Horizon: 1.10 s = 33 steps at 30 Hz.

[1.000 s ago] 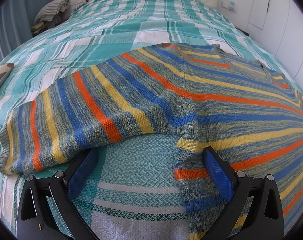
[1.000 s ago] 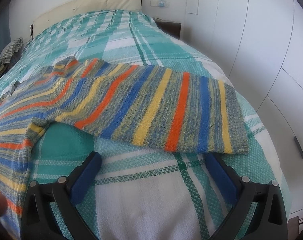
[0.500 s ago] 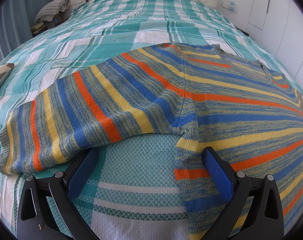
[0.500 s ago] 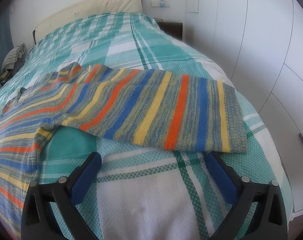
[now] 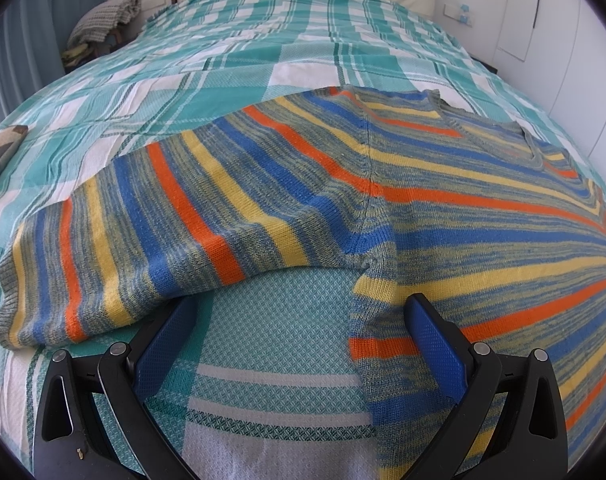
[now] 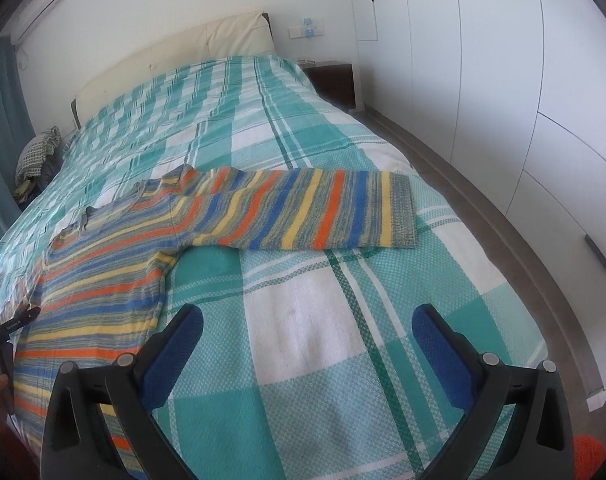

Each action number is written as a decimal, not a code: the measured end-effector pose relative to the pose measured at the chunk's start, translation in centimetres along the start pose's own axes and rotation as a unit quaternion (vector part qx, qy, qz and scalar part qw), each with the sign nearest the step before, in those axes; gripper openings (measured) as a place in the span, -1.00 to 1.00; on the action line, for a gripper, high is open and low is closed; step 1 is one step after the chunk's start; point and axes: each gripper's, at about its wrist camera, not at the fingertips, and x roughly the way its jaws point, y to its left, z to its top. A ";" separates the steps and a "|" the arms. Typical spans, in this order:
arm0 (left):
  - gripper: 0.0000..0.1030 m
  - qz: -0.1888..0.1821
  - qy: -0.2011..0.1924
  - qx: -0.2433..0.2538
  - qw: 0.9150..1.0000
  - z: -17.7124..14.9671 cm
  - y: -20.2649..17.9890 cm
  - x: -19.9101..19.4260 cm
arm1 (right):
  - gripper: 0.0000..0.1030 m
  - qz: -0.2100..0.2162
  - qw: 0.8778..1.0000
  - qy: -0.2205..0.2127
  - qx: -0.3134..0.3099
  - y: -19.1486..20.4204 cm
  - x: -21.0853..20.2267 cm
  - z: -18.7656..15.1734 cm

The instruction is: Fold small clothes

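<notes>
Now: your bed [image 6: 303, 360] carries striped sweater [image 5: 443, 208] spread flat, sleeves out sideways. Left gripper [image 5: 299, 328] fingers spread, straddling sweater's armpit, one over sleeve edge, other over body. Right gripper [image 6: 307, 332] fingers spread, empty, sleeve [image 6: 323, 212] well ahead.

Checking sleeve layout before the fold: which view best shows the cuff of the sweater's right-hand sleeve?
The right wrist view: the sleeve lies fully stretched across the bedspread, its ribbed cuff unobstructed. The left wrist view shows only the other sleeve and the body.
</notes>
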 end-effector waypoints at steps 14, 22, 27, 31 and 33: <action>0.99 -0.028 0.038 -0.003 0.999 0.5 1.0 -1.2 | 1.00 0.014 1.000 -0.014 -0.015 1.1 -0.8 -0.4; 0.99 0.035 -0.049 -0.022 0.998 -1.2 1.6 -11.2 | 1.00 0.033 0.999 0.001 0.022 -0.4 -0.1 -0.1; 0.99 0.117 -0.127 -0.030 0.985 0.3 1.0 -18.9 | 0.99 0.099 0.992 -0.002 0.077 -3.6 0.2 4.5; 0.99 0.076 -0.114 -0.040 0.990 1.0 1.1 -20.0 | 1.00 0.168 0.957 0.022 0.236 -10.7 1.9 8.5; 0.99 0.042 -0.101 -0.047 0.993 0.1 0.7 -19.5 | 1.00 0.209 0.924 0.041 0.319 -13.5 3.2 8.0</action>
